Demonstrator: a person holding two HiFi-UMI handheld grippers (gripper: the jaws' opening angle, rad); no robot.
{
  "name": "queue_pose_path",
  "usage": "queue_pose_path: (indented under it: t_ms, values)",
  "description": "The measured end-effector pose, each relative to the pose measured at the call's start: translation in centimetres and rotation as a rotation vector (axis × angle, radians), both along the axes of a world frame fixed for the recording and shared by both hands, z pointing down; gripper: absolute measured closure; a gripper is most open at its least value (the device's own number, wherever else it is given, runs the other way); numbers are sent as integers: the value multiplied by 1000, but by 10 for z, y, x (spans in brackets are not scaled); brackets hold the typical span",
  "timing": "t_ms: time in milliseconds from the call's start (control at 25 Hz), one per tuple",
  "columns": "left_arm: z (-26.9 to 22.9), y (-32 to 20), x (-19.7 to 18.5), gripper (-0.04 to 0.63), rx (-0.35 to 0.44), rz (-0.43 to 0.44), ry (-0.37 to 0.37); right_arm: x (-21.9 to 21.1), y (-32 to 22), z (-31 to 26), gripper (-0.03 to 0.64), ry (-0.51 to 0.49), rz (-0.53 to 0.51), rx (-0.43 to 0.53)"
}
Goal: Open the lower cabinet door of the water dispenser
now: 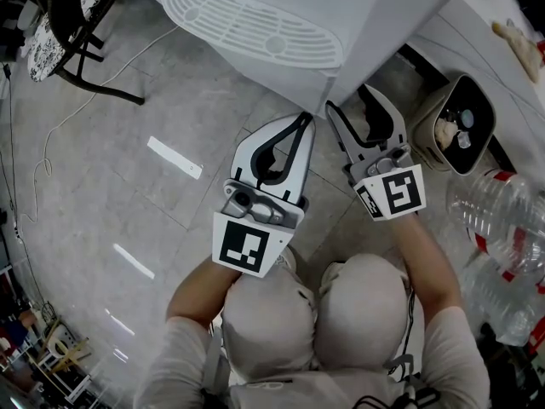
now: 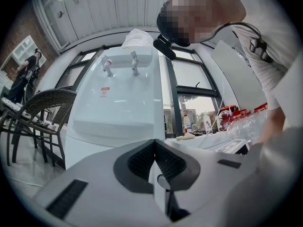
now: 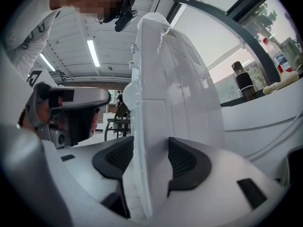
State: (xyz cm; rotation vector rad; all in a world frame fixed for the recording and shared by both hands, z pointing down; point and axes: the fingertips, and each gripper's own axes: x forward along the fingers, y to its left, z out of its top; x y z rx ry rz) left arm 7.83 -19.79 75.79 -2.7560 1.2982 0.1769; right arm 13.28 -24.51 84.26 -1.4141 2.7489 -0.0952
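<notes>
1. Swinging the lower cabinet door (image 3: 142, 141) outward is judged to be the step in hand. The right gripper (image 3: 149, 161) has its jaws narrowed onto a thin, upright white edge, with one dark pad on each face. That edge is taken to be the door's free side, at the front corner of the water dispenser (image 1: 383, 15).
2. How firmly the pads press cannot be told. The grip is best confirmed before any pull is made, since the panel looks smooth and glossy and could slip out.
3. The pull should be led along an arc about the hinge side rather than straight back, so that the edge is not twisted between the pads.
4. The left gripper (image 1: 303, 121) is closed, its pad tips together with nothing between them. It is held just beside the right one, at the dispenser's front and lower than the drip tray (image 1: 252, 25). It is best drawn aside, as it is judged to lie in the door's path.
5. A slow, even pull is advised, because the dispenser stands on a smooth tiled floor (image 1: 170, 228) and might be dragged along. Room should be left for the large clear bottles (image 1: 502, 220) on the person's right.
</notes>
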Motion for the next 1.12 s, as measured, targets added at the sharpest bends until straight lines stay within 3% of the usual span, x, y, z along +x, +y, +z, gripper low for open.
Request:
queue_pose_path:
  t_ms: [720,1120]
  values:
    - [-4,10,-3,591,7,12,16,3,0,0,419,-10,36,0]
    - [-14,19,-24,591,23,-27,12,-68,55,-2,440,15,-207,42]
